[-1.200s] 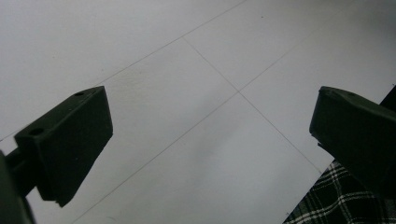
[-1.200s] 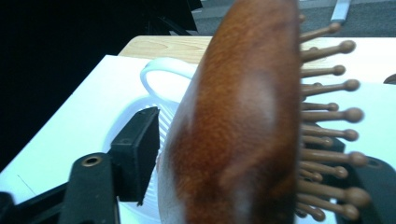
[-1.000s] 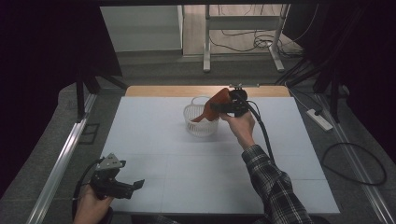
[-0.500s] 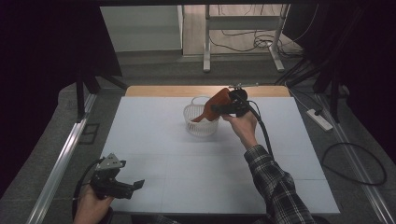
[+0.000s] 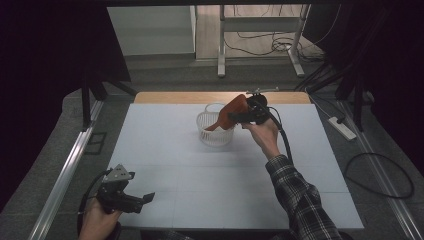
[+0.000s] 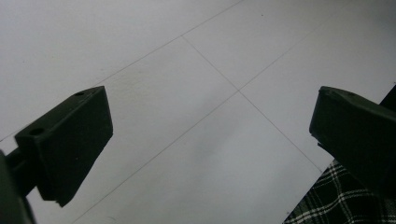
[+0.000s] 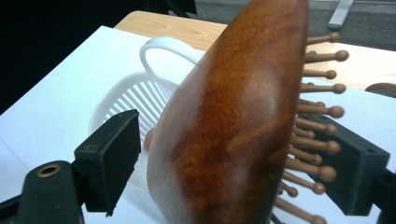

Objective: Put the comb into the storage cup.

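The white table (image 5: 200,195) is evenly lit from above, while the room around it is left in near darkness. In the high view, only a faint shadow is cast beneath the basket (image 5: 216,132). In the right gripper view, the wooden brush (image 7: 233,121) is rendered soft and out of focus, with a pale sheen low on its back. In the left gripper view, the table surface is rendered grey and dim.

No legible text, label, brand, number or sign on any surface in the three views.
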`<action>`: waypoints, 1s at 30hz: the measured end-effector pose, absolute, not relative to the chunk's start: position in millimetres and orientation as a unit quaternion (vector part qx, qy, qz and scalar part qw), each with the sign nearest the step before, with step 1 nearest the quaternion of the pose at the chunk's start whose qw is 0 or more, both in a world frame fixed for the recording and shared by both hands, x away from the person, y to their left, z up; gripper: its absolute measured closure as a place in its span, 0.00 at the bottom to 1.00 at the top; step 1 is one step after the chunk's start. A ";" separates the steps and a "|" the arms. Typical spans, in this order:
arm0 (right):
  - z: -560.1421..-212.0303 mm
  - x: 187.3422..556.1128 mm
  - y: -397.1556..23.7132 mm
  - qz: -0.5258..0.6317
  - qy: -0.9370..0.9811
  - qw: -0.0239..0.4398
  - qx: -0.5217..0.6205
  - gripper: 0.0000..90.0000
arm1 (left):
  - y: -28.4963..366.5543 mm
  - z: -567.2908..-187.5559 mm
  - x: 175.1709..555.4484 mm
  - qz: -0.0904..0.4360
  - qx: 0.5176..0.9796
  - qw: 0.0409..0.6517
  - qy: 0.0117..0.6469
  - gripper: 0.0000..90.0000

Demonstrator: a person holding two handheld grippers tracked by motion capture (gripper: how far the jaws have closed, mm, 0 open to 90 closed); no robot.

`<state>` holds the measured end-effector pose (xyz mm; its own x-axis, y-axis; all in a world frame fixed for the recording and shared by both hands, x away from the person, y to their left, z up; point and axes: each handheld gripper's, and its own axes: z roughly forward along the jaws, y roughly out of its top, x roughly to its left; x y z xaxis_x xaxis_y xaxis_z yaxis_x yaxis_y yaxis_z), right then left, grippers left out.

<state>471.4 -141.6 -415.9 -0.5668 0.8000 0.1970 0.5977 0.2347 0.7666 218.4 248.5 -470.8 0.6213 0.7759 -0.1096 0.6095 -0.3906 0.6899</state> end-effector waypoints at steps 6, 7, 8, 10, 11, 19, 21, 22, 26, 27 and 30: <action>-414.8 469.9 -142.4 0.415 0.788 0.117 0.439 0.15 | 248.4 -470.8 218.4 0.116 0.826 0.359 0.419 0.00; -414.5 469.6 -142.6 0.415 0.790 0.116 0.437 0.14 | 248.4 -470.8 218.4 0.116 0.826 0.358 0.419 0.00; -414.3 469.3 -142.7 0.414 0.791 0.115 0.436 0.14 | 248.3 -470.8 218.4 0.116 0.826 0.358 0.419 0.00; -413.7 468.6 -143.2 0.413 0.794 0.112 0.432 0.13 | 248.3 -470.7 218.3 0.116 0.826 0.358 0.419 0.00; -413.5 468.4 -143.3 0.413 0.794 0.112 0.431 0.12 | 248.4 -470.7 218.3 0.116 0.826 0.358 0.419 0.00; -412.6 464.7 -143.2 0.392 0.812 0.125 0.415 0.05 | 248.6 -470.7 218.3 0.116 0.826 0.359 0.419 0.00; -412.5 463.3 -142.7 0.386 0.815 0.129 0.412 0.03 | 248.5 -470.7 218.3 0.116 0.826 0.359 0.419 0.00; -412.5 462.7 -142.5 0.386 0.816 0.131 0.410 0.03 | 248.4 -470.7 218.3 0.117 0.826 0.358 0.419 0.00; -412.0 458.9 -143.2 0.386 0.819 0.148 0.398 0.01 | 248.6 -470.7 218.2 0.116 0.826 0.359 0.419 0.00; -412.0 458.3 -143.8 0.387 0.818 0.149 0.398 0.00 | 248.6 -470.7 218.2 0.116 0.826 0.359 0.420 0.00; -412.2 457.1 -145.1 0.389 0.817 0.149 0.398 0.00 | 248.4 -470.7 218.3 0.116 0.826 0.358 0.419 0.00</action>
<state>457.1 -145.1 -412.2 -0.6390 0.7663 0.0666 0.5348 0.3804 0.7545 218.3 248.4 -470.7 0.6218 0.7757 -0.1081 0.6088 -0.3918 0.6898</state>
